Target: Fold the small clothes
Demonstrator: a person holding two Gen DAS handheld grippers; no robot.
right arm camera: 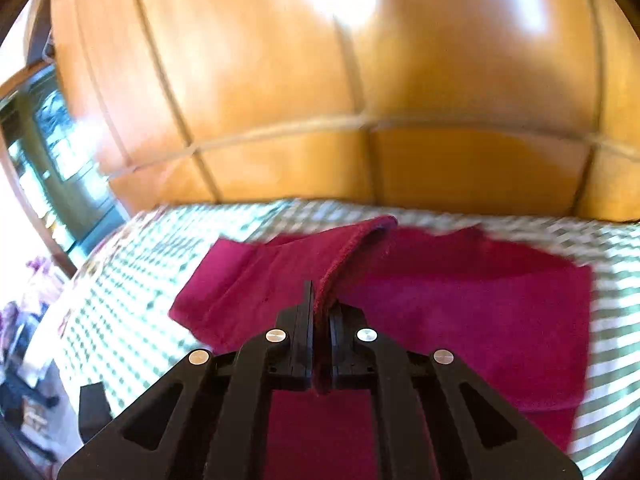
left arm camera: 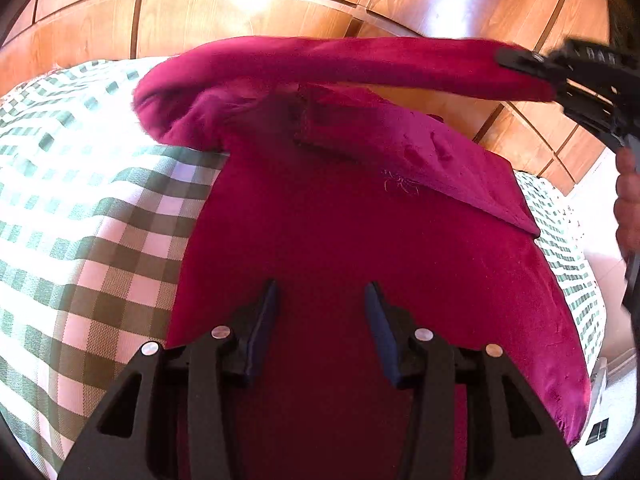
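A crimson long-sleeved top (left arm camera: 360, 232) lies on the green and white checked bedcover (left arm camera: 100, 208). My left gripper (left arm camera: 320, 292) is open just above the top's body and holds nothing. My right gripper (right arm camera: 322, 300) is shut on the cuff of one crimson sleeve (right arm camera: 344, 256). In the left wrist view the right gripper (left arm camera: 532, 68) holds that sleeve (left arm camera: 340, 60) stretched out in the air above the top's body. The other sleeve (left arm camera: 440, 160) lies folded across the chest.
A glossy wooden wardrobe wall (right arm camera: 320, 100) stands close behind the bed. The bedcover's edge (left arm camera: 576, 264) drops off at the right, with floor beyond. A dark-framed door or mirror (right arm camera: 60, 152) and some clutter (right arm camera: 28, 320) are at the left.
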